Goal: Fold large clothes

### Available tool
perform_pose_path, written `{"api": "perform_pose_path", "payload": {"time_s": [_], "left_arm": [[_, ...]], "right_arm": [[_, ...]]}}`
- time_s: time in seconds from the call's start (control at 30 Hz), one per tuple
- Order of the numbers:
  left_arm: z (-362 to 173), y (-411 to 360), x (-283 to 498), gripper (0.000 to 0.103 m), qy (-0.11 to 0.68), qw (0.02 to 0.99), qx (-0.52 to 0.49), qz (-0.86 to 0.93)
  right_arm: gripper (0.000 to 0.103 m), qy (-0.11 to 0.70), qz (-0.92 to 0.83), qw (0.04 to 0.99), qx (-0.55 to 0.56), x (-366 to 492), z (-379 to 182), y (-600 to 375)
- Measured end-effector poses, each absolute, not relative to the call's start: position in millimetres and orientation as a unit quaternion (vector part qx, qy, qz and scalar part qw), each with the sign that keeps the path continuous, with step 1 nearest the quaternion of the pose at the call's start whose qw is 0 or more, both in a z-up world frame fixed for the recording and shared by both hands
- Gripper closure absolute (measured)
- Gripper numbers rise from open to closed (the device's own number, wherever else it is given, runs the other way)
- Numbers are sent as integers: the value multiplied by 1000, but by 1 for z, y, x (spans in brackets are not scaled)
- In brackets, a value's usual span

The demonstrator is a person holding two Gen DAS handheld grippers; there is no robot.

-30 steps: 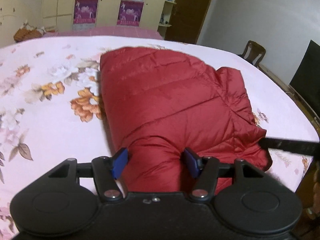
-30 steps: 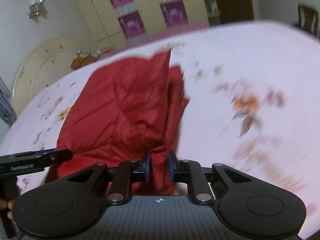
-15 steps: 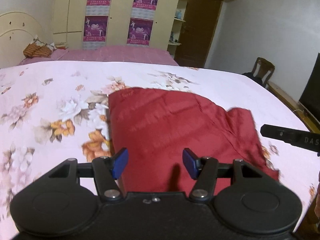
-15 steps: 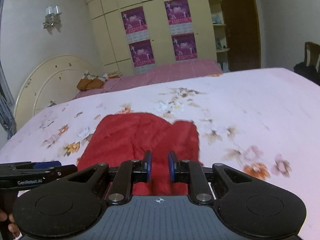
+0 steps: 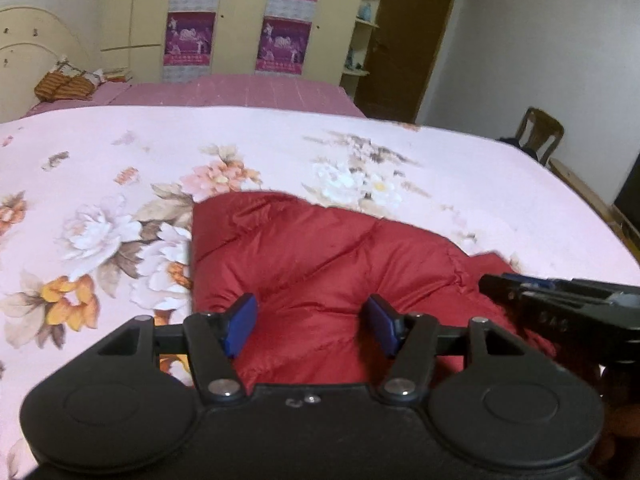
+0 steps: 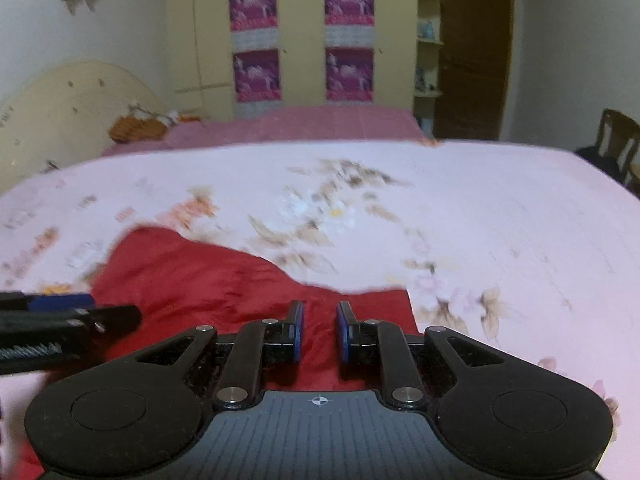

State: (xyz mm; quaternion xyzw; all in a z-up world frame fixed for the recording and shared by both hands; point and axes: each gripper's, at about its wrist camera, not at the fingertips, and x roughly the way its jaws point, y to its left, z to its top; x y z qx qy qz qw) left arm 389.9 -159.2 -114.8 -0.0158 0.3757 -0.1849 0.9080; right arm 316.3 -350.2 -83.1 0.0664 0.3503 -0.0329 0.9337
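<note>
A red quilted jacket (image 5: 320,256) lies folded and flat on the pink floral bed sheet (image 5: 280,148). My left gripper (image 5: 310,304) hovers over the jacket's near part. Its blue pads stand well apart and open, and the fabric spreads past both of them, so nothing is pinched. In the right wrist view the jacket (image 6: 192,276) fills the lower left. My right gripper (image 6: 319,308) is over its near right corner, shut to a narrow slit with no fold caught in it. Each gripper's dark fingers (image 5: 520,292) (image 6: 80,312) show at the edge of the other's view.
The bed sheet (image 6: 480,220) stretches far beyond and to the right of the jacket. A cream headboard (image 6: 60,112) and a woven basket (image 5: 64,84) are at the far left. A wardrobe with purple posters (image 5: 280,40), a brown door (image 5: 404,40) and a wooden chair (image 5: 540,132) stand behind.
Both grippers have drawn back toward the bed's near edge. The jacket, bulging between the left pads and pinched as a raised fold in the right pads a second ago, now lies flat and free.
</note>
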Motion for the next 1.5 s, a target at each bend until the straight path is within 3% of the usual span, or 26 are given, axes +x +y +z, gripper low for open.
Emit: {"api": "perform_pose_path", "payload": {"time_s": [0.43, 0.77, 1.1, 1.5], "left_arm": [[-137, -170, 410, 42, 393, 898, 6, -196], [-120, -168, 406, 39, 413, 892, 11, -185], [-90, -163, 356, 35, 400, 900, 2, -172], [-107, -151, 293, 32, 408, 896, 23, -176]], "right_arm": [[87, 361, -47, 927, 87, 336, -130, -361], [86, 352, -30, 926, 135, 310, -85, -378], [86, 337, 17, 937, 93, 241, -57, -376], [86, 381, 55, 920, 73, 201, -89, -368]]}}
